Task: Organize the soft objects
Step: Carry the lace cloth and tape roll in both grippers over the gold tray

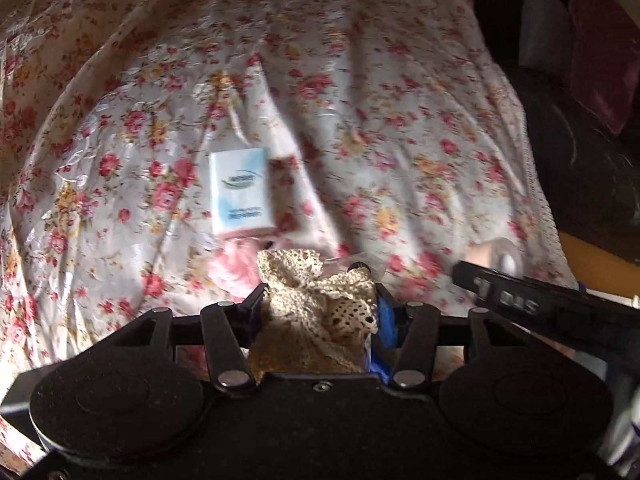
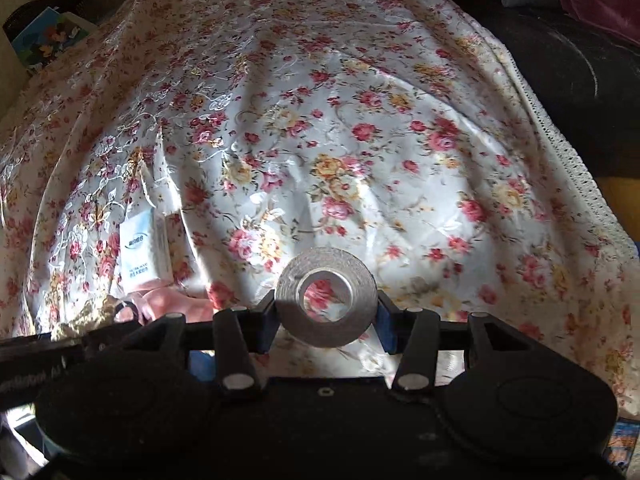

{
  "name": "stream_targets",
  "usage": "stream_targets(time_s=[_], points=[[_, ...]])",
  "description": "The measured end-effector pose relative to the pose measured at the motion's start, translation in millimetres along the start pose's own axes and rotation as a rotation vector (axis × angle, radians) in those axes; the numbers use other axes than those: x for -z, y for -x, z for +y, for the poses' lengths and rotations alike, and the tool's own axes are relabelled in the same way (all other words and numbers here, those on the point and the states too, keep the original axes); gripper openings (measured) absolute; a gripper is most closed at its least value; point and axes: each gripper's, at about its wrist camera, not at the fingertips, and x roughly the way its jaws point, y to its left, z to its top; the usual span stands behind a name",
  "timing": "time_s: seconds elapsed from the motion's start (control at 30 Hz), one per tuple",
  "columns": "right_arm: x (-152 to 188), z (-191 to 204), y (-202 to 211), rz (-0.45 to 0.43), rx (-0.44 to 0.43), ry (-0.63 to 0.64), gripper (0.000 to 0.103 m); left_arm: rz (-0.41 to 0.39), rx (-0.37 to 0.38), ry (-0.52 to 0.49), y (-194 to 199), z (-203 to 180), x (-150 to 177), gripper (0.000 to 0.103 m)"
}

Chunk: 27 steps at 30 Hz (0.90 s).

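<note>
Left wrist view: my left gripper is clamped on a bunched cream crochet doily, which fills the gap between the jaws and spills forward past the fingertips.
Right wrist view: my right gripper is clamped on a grey tape roll, pinched across its outer rim.
Doily, position: in my left jaws, above the floral bedspread, crumpled into a wad; whether it is clear of the cloth I cannot tell.
Doily, axis: the wad runs along my fingers, loose scalloped edge forward; no clear long axis beyond that.
Tape roll, axis: its hole faces my camera, so the axis runs along the fingers.
Just beyond the left fingertips: a pink fluffy item lies on the bedspread, and past it a white-and-blue tissue pack, its long side running away from me and slightly left.
Edge of frame: my right gripper's black finger crosses the lower right of the left view, close beside the left one.
Risk, doily: open lace may slide through the pads or snag, since only part of the wad is pinched.
Risk, collision: I judge the two tools near enough to knock together if either swings inward.
Risk, tape: the grip on a curved rim may let the roll twist out.
</note>
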Motion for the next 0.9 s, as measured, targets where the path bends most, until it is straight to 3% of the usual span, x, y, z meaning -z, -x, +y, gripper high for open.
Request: stream_targets(time_s=[0.23,0.57,0.73,0.9], points=[[6,-22,10,-0.001,0.026,-0.016,0.048,0.003,0.078,-0.06,28,-40,40,0.052],[26,-39,33,-0.002,0.016,0.012,0.048,0.024,0.17,-0.116,60,-66,116,0.052],[47,-39,46,-0.005,0.031,0.032,0.048,0.018,0.155,-0.111,79,-58,153,0.052],[92,-36,59,0.01,0.017,0.034,0.048,0.001,0.111,-0.093,96,-37,190,0.052]])
